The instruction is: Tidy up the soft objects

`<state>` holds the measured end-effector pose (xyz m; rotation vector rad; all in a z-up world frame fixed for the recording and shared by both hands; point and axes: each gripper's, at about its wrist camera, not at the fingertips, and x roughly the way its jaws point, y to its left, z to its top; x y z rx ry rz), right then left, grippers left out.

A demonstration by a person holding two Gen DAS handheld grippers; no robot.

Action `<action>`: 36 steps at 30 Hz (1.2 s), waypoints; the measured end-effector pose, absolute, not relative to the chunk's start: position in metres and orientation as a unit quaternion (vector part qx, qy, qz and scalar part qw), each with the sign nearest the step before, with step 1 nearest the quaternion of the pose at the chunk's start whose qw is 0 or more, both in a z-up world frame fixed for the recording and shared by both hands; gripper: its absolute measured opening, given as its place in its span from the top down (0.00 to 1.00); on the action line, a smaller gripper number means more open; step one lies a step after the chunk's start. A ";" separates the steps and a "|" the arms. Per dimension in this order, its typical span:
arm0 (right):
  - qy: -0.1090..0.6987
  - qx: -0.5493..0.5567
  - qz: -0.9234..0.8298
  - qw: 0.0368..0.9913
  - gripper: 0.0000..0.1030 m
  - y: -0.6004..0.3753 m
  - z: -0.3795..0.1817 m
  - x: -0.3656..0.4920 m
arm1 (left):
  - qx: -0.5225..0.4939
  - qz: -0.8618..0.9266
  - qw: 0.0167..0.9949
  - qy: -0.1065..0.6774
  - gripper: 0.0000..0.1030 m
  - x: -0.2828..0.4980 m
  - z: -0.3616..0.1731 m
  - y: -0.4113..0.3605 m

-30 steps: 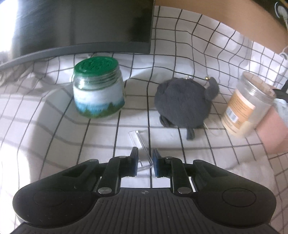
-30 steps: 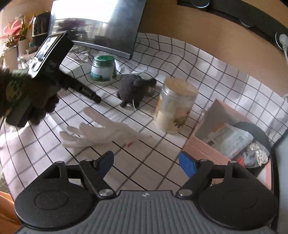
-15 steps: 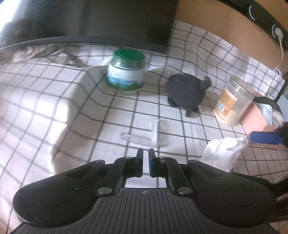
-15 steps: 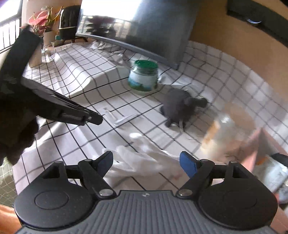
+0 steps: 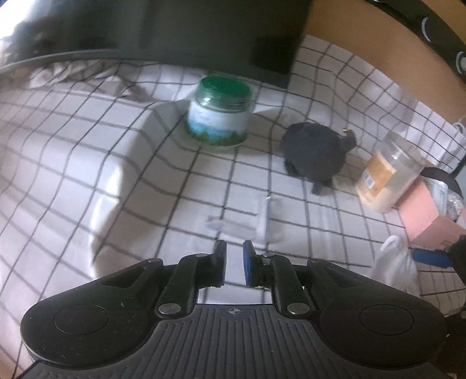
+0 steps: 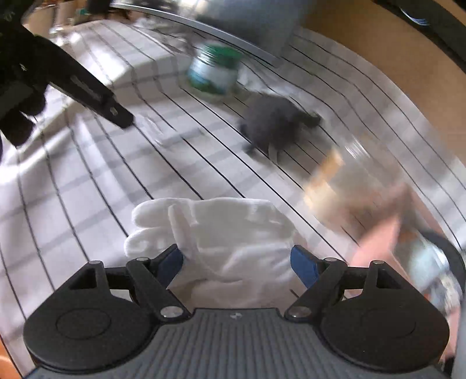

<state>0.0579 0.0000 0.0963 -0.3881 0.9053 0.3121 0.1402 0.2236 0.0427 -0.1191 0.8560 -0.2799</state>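
Observation:
A white glove (image 6: 227,242) lies on the checked cloth; it also shows in the left wrist view (image 5: 396,262). My right gripper (image 6: 237,263) is open, with its jaws on either side of the glove's cuff end. A dark grey plush toy (image 5: 316,153) lies further back, also seen blurred in the right wrist view (image 6: 273,122). My left gripper (image 5: 234,262) has its jaws nearly together, holds nothing and hovers above the cloth, short of a clear plastic piece (image 5: 247,218).
A green-lidded jar (image 5: 220,112) stands at the back, below a dark monitor (image 5: 151,26). A clear jar with an orange label (image 5: 387,172) stands right of the plush. A pink box (image 5: 431,215) with packets is at the far right.
My right gripper has moved down and forward until the glove lies between its open jaws. My left gripper has drawn back from the clear plastic piece and its jaws have opened a little.

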 end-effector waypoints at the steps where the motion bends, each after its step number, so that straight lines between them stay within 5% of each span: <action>1: 0.437 -0.180 0.140 0.870 0.20 -0.008 0.095 0.056 | -0.052 -0.139 0.899 0.412 0.87 0.142 0.043 0.220; 19: 0.414 -0.088 0.103 0.900 0.19 -0.061 0.113 0.016 | 0.045 -0.176 0.883 0.433 0.82 0.182 0.031 0.174; 36: 0.491 0.133 0.059 0.859 0.10 -0.100 0.098 0.054 | 0.034 -0.176 0.892 0.416 0.80 0.180 0.024 0.171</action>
